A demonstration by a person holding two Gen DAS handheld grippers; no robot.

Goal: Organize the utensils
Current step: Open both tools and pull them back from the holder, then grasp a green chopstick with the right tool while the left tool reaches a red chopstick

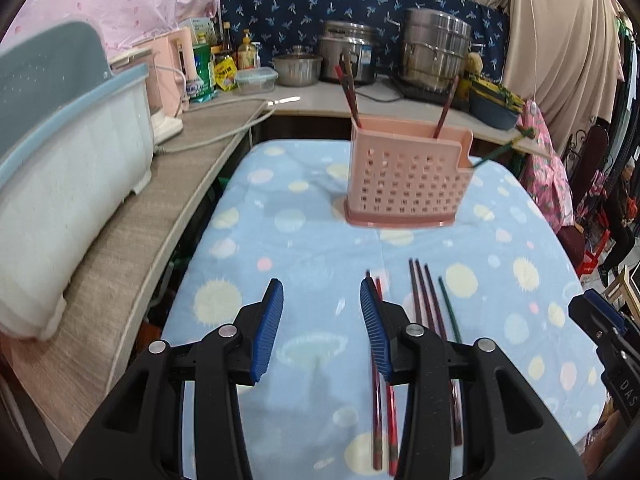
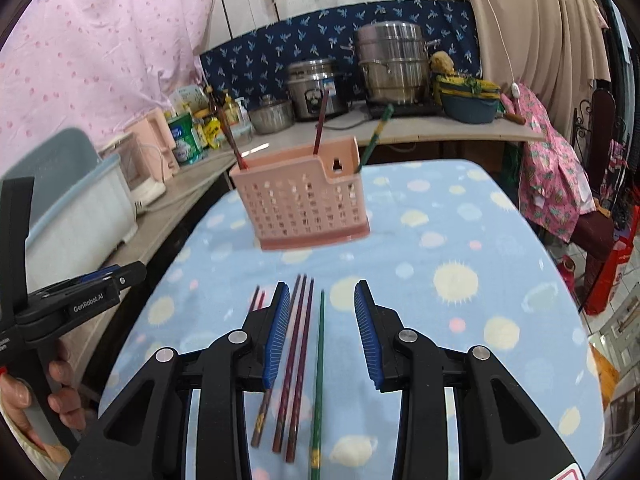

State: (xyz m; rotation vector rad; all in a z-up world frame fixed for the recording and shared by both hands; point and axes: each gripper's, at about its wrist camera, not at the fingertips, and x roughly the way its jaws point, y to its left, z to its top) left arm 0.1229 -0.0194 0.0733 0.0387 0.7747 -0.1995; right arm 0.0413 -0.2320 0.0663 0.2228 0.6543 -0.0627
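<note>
right wrist view — right claw (image 2: 322, 334) open, tilted down over chopsticks (image 2: 298, 360).

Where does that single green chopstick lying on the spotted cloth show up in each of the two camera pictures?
Left wrist view: the green chopstick lies lower right, rightmost of the loose sticks, right of the left tool.
Right wrist view: it lies bottom centre, between the fingers of the right tool.
Shared landmark: the pink holder, standing on the cloth beyond the sticks.
</note>
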